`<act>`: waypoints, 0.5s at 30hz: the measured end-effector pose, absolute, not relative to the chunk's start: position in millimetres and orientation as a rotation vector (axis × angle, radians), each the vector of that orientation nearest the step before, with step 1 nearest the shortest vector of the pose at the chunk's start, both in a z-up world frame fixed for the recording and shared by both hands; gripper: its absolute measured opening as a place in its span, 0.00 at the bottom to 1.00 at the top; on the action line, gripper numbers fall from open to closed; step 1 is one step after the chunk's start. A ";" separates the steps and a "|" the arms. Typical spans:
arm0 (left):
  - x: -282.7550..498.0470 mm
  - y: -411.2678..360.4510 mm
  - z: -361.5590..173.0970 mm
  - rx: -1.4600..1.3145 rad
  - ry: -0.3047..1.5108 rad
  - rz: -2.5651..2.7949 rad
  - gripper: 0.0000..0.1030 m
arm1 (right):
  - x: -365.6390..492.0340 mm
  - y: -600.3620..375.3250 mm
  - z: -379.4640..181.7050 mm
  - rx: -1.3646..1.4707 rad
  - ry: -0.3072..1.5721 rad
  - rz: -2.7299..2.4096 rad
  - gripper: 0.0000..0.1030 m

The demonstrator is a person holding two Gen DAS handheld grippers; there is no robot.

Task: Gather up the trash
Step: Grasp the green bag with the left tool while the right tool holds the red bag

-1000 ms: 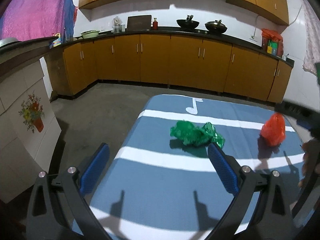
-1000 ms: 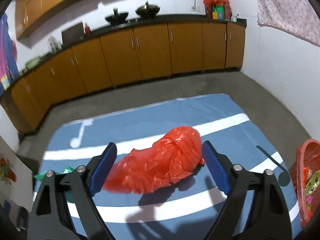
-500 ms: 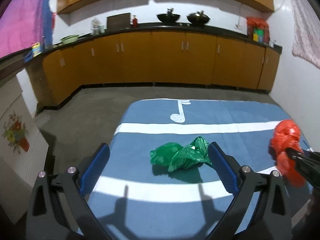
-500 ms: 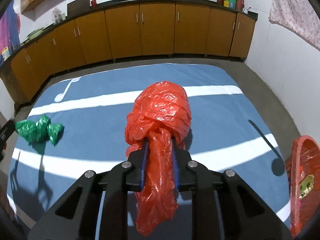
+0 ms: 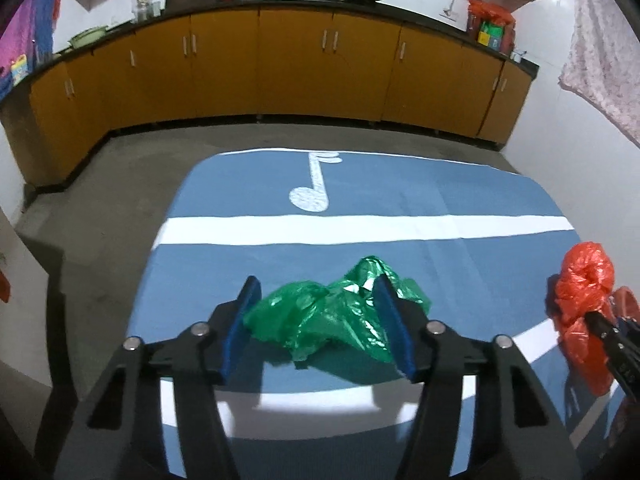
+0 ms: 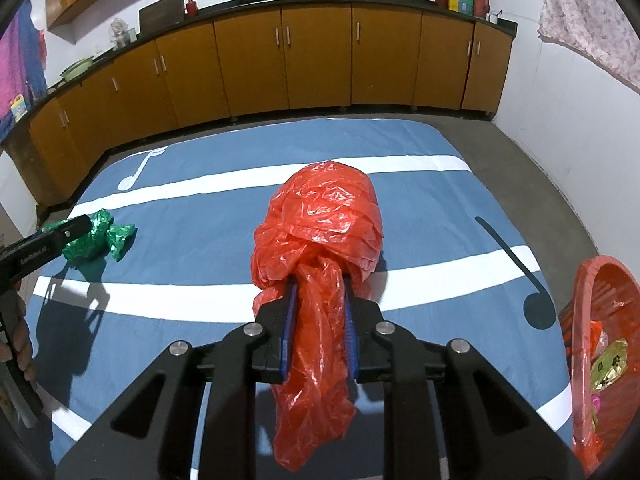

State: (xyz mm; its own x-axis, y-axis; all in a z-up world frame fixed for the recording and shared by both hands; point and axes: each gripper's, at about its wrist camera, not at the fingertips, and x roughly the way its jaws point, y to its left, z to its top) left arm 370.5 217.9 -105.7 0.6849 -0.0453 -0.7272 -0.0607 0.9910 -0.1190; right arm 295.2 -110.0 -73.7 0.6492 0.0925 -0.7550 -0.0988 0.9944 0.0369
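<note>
A crumpled green plastic bag (image 5: 328, 316) lies on the blue table with white stripes (image 5: 360, 188). My left gripper (image 5: 316, 300) is open, its blue pads on either side of the green bag, partly narrowed around it. My right gripper (image 6: 318, 304) is shut on a red plastic bag (image 6: 324, 228) and holds it above the table. The red bag also shows at the right edge of the left wrist view (image 5: 582, 292). The green bag and left gripper show at the left of the right wrist view (image 6: 98, 238).
A red basket (image 6: 600, 344) with trash in it stands beyond the table's right edge. Orange cabinets (image 5: 296, 64) under a dark counter with two woks line the far wall. Grey floor surrounds the table.
My left gripper moved forward and down until its pads straddle the green bag, and the jaws narrowed. My right gripper stays shut on the red bag, lifted slightly.
</note>
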 end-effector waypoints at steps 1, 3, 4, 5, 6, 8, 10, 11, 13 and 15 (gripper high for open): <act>369.3 217.7 -106.8 -0.136 0.819 0.002 0.56 | 294.2 -110.7 -73.4 -0.006 0.858 0.111 0.20; 367.9 219.2 -110.1 -0.150 0.825 -0.012 0.55 | 293.6 -111.7 -72.5 -0.004 0.858 0.115 0.20; 367.2 220.3 -114.1 -0.173 0.841 -0.024 0.53 | 294.6 -112.3 -72.1 -0.006 0.858 0.116 0.20; 366.1 221.1 -116.9 -0.191 0.852 -0.033 0.52 | 293.9 -113.5 -72.2 -0.007 0.857 0.117 0.20; 364.5 222.1 -120.1 -0.207 0.861 -0.040 0.48 | 293.2 -113.9 -72.0 -0.010 0.855 0.116 0.20; 362.7 219.7 -124.5 -0.211 0.869 -0.048 0.39 | 292.9 -115.8 -73.2 -0.018 0.853 0.114 0.20; 364.5 217.9 -125.9 -0.201 0.874 -0.052 0.24 | 291.3 -116.4 -74.2 -0.023 0.852 0.109 0.20; 364.6 216.9 -125.6 -0.202 0.873 -0.056 0.23 | 290.7 -116.1 -74.1 -0.022 0.852 0.107 0.20; 363.8 214.6 -123.4 -0.200 0.861 -0.058 0.19 | 290.0 -116.2 -73.7 -0.021 0.852 0.102 0.20; 361.8 212.0 -120.9 -0.190 0.852 -0.059 0.16 | 288.4 -115.5 -72.5 -0.022 0.849 0.102 0.20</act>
State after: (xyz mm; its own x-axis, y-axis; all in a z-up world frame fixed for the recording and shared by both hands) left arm 361.8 212.0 -120.9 0.6581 -0.1277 -0.7421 -0.0241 0.9814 -0.1903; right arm 288.4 -115.5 -72.5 0.6561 0.0811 -0.7503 -0.0987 0.9949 0.0212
